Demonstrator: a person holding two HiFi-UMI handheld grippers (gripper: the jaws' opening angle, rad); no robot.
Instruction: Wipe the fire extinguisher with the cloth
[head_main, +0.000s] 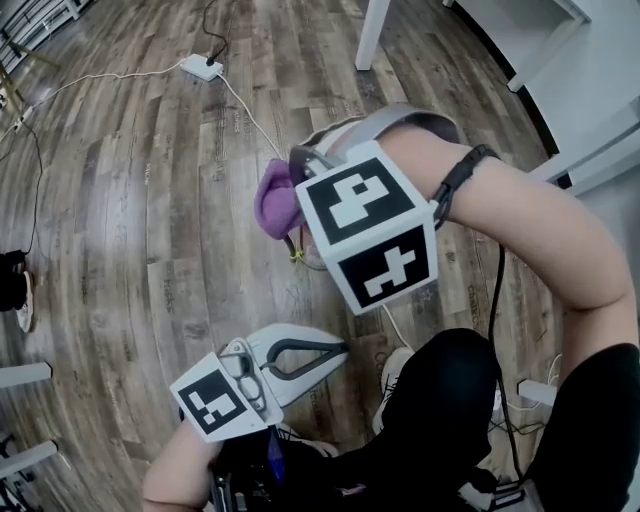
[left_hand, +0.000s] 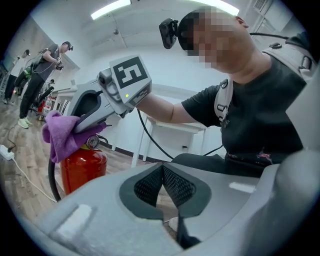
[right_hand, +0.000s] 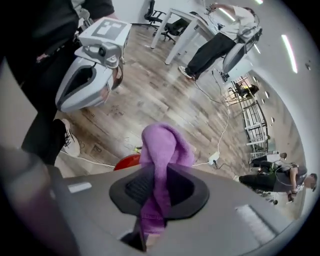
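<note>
The red fire extinguisher (left_hand: 82, 167) stands on the wood floor, its gauge and black hose showing in the left gripper view. My right gripper (left_hand: 75, 127) points down at its top, shut on a purple cloth (left_hand: 61, 136) that rests against the valve. In the right gripper view the cloth (right_hand: 162, 155) hangs pinched between the jaws (right_hand: 160, 187), with a sliver of the red extinguisher (right_hand: 127, 161) behind it. In the head view the cloth (head_main: 277, 200) sticks out left of the right gripper's marker cube, which hides the extinguisher. My left gripper (head_main: 338, 352) is shut and empty, held level near my legs.
A white power strip (head_main: 201, 67) and its cable lie on the floor beyond. White table legs (head_main: 372, 30) stand at the back. Other people (left_hand: 40, 75) work in the background. My own shoe (head_main: 395, 385) is close beside the extinguisher.
</note>
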